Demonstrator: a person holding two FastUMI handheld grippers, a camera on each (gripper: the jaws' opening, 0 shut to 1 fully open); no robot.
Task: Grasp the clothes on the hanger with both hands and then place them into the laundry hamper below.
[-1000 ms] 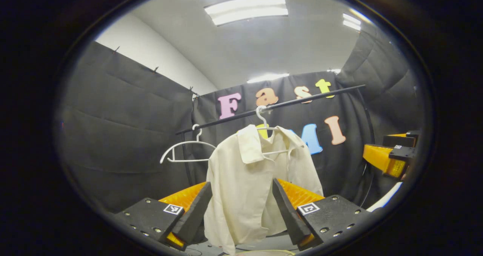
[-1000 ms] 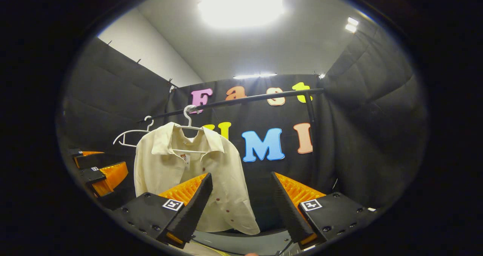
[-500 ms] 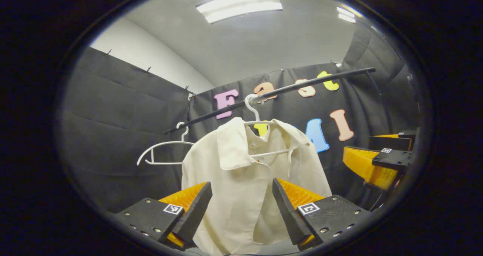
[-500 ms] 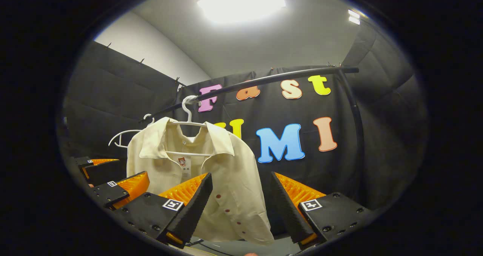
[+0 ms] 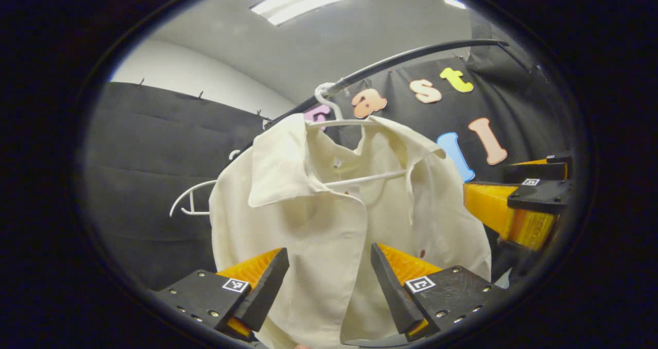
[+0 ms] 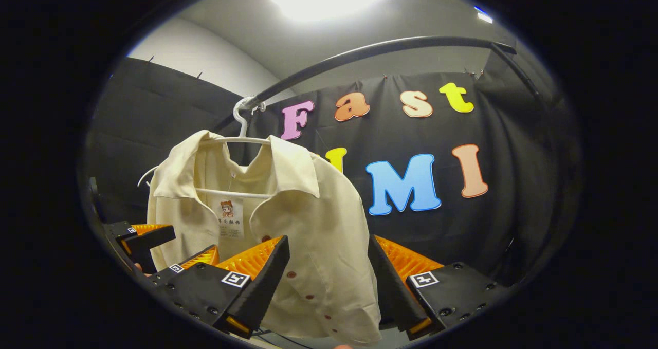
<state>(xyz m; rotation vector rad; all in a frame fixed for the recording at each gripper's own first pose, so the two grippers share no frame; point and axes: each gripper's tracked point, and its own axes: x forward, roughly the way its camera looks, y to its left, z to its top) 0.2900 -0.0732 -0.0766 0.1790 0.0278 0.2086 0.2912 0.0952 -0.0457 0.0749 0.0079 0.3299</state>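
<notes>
- Shirt [image 5: 318, 225]: cream woven cloth, matt, smooth with soft creases; small dark glossy buttons down the front placket in the right gripper view [image 6: 303, 225].
- Neck tag [image 6: 226, 218]: paper or printed cloth; which, cannot be told.
- Hanger [image 5: 354, 178] bearing the shirt: white, smooth, thin-rod build, plastic or coated wire.
- Empty hanger [image 5: 190, 201], far left: same white smooth finish.
- Rail [image 6: 360, 56]: dark tube, smooth, slight sheen, looks like metal.
- Booth wall [image 5: 154, 159]: black cloth, matt, creased.
- Ceiling [image 5: 308, 51]: plain, matt, pale.
</notes>
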